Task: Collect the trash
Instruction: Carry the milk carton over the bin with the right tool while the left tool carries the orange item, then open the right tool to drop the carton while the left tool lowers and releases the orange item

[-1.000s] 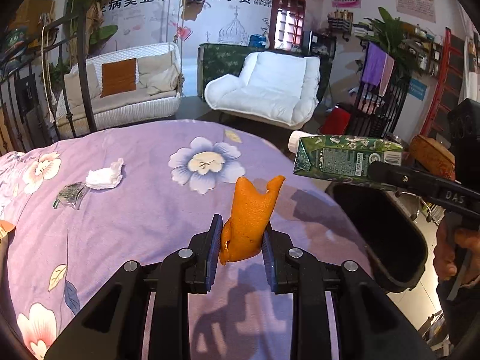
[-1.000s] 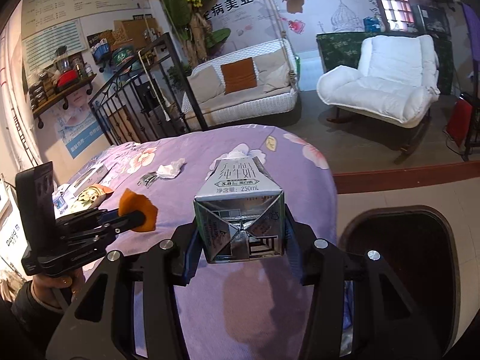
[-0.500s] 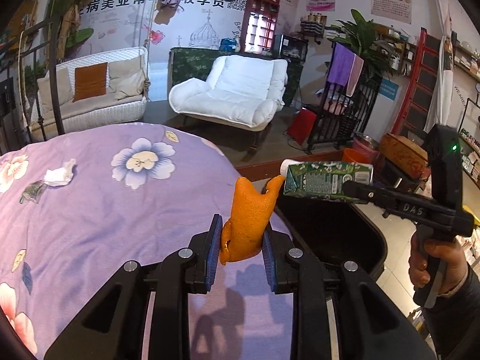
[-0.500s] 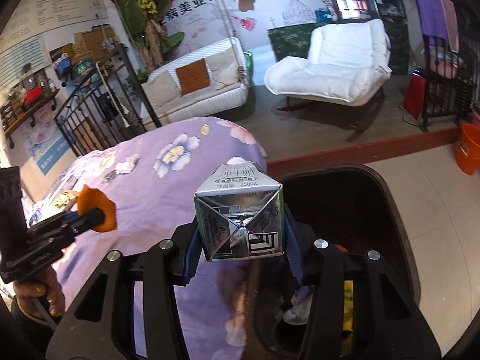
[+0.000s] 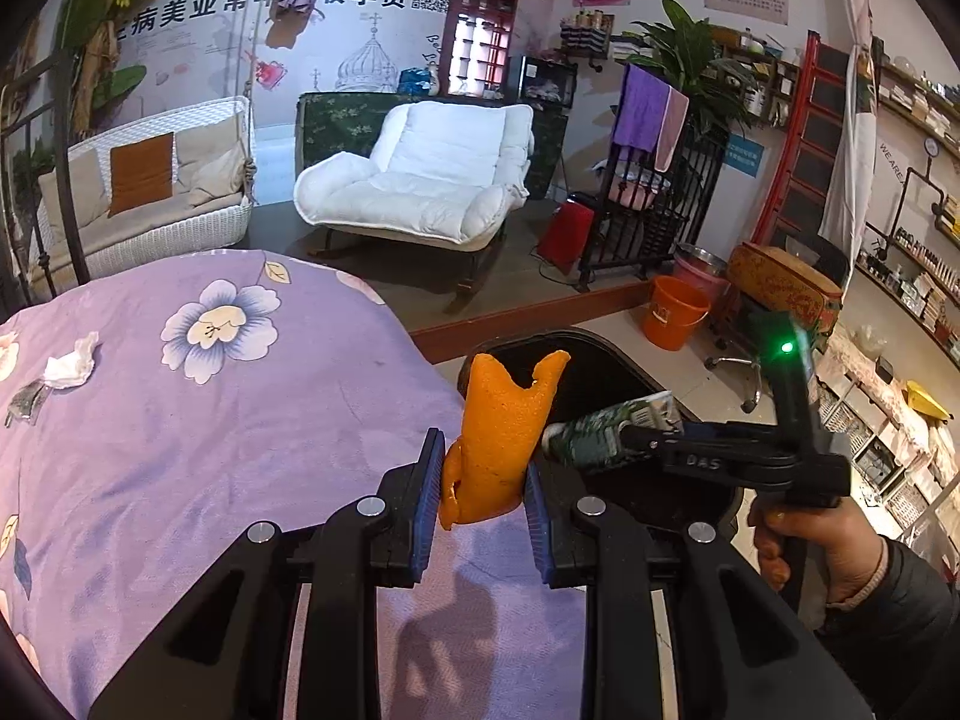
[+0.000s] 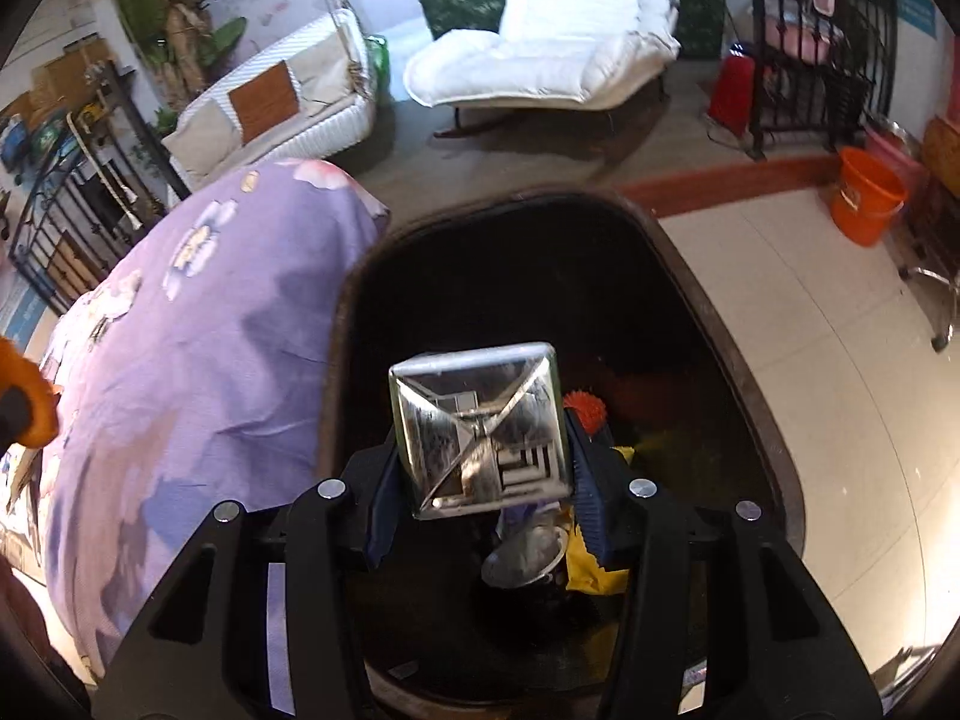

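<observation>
The bed [image 5: 180, 420], covered in purple flowered cloth, is filling the left wrist view from 7 to 11 o'clock, and the black bin [image 6: 576, 312] is standing just beside its edge, taking up the middle of the right wrist view with trash already lying at its bottom. The carton [image 6: 480, 429] is being held, base toward the camera, between the pads of the right gripper [image 6: 480, 504], directly over the bin's open mouth; in the left wrist view it is being seen at 3 o'clock of the peel. The orange peel [image 5: 501, 438] is being pinched upright in the narrow-set left gripper [image 5: 483, 501], over the bed's edge with the bin's rim at about 1 o'clock beyond it. A crumpled tissue [image 5: 71, 363] and a small wrapper [image 5: 27, 401] are lying near each other on the bed at 9 o'clock, not yet collected. By the look of it, the drop is being prepared: the carton is best released only while it is being kept well inside the rim, so that it is not bounced off onto the floor. The peel is better carried further toward 1 o'clock, fully past the cloth, before its pads are parted. Crowding of the two grippers over the bin is to be avoided.
</observation>
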Action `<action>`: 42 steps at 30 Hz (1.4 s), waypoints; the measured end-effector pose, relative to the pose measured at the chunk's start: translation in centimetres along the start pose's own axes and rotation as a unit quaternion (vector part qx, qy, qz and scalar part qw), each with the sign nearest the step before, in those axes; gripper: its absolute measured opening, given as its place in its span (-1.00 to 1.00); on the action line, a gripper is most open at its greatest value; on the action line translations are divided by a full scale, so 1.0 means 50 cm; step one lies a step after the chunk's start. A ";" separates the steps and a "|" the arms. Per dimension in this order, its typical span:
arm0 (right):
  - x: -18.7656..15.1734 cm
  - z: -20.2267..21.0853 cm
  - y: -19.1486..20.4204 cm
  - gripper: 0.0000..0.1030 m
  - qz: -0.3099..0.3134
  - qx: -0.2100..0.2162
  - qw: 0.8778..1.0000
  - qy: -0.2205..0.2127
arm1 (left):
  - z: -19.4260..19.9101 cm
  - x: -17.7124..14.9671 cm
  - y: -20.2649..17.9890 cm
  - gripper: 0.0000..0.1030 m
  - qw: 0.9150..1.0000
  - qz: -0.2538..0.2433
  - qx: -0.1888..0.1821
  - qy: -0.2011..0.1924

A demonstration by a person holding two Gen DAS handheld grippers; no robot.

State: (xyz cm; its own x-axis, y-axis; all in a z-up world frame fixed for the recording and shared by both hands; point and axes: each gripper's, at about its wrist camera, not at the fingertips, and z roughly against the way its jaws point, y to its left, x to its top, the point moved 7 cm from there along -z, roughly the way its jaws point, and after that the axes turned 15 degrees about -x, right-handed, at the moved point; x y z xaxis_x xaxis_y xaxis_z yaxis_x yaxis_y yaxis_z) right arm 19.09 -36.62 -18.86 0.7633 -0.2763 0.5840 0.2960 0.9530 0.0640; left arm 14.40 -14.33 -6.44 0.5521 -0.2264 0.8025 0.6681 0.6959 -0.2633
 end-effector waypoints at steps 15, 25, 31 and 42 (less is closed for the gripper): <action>0.009 0.014 -0.014 0.30 -0.030 -0.012 0.999 -0.019 | -0.044 -0.007 -0.021 -0.50 0.999 0.010 -0.036 0.021; 0.064 0.117 -0.079 0.67 -0.066 -0.041 0.992 -0.104 | -0.122 -0.005 -0.075 -0.50 0.995 -0.003 -0.079 0.059; 0.073 0.150 -0.116 0.72 -0.088 -0.051 0.987 -0.123 | -0.179 -0.014 -0.101 -0.50 0.991 -0.005 -0.095 0.090; 0.070 0.157 -0.160 0.73 -0.108 -0.055 0.985 -0.126 | -0.250 -0.030 -0.123 -0.50 0.986 -0.013 -0.097 0.133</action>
State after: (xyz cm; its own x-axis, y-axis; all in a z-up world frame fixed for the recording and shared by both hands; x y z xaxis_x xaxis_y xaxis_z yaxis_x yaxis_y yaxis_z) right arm 14.89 -44.21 -10.98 0.5133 -0.4178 0.7497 0.5071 0.8524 0.1279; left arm 15.71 -26.81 -12.72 0.6270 -0.4310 0.6489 0.7528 0.5495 -0.3624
